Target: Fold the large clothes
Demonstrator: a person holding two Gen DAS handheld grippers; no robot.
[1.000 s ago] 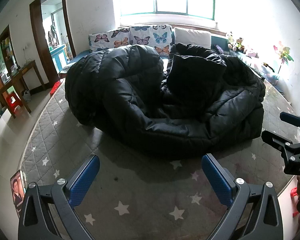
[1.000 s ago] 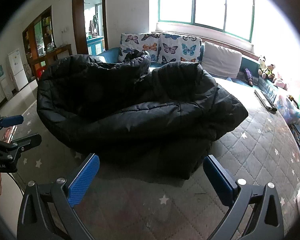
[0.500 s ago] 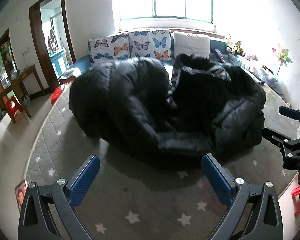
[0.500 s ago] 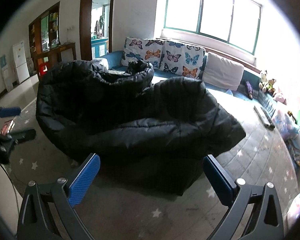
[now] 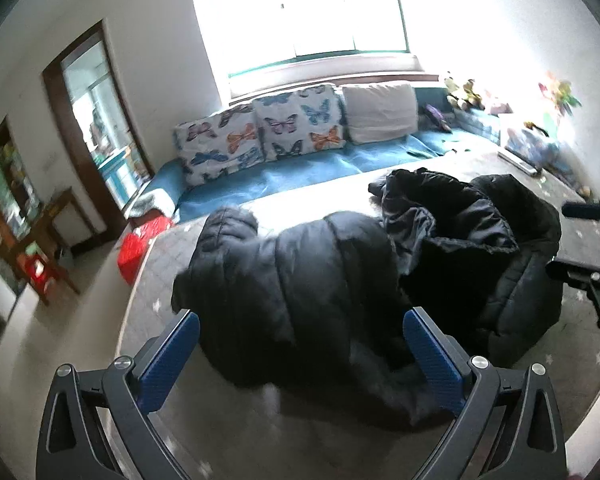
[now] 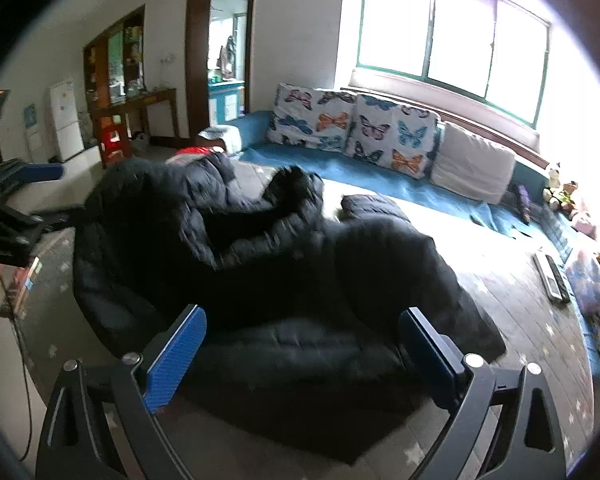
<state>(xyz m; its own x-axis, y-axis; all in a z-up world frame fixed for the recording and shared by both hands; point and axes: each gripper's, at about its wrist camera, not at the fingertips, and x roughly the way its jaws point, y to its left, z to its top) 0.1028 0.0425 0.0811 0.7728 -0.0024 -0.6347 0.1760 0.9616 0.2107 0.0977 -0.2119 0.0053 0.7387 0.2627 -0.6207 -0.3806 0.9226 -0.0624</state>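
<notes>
The black puffer jacket (image 5: 340, 280) lies crumpled on the bed (image 5: 236, 432), directly ahead of the left gripper (image 5: 300, 356) and right gripper (image 6: 302, 350); both are spread wide, holding nothing.

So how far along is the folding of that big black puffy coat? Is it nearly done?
Not nearly. The black puffer coat lies on the star-print quilted mat in a bunched heap, with no neat fold visible. Nothing is in hand: the left hand-held gripper and the right hand-held gripper are both open and empty, poised over the coat. Spreading it flat, bringing in the sleeves and folding the body all look left to do.
</notes>
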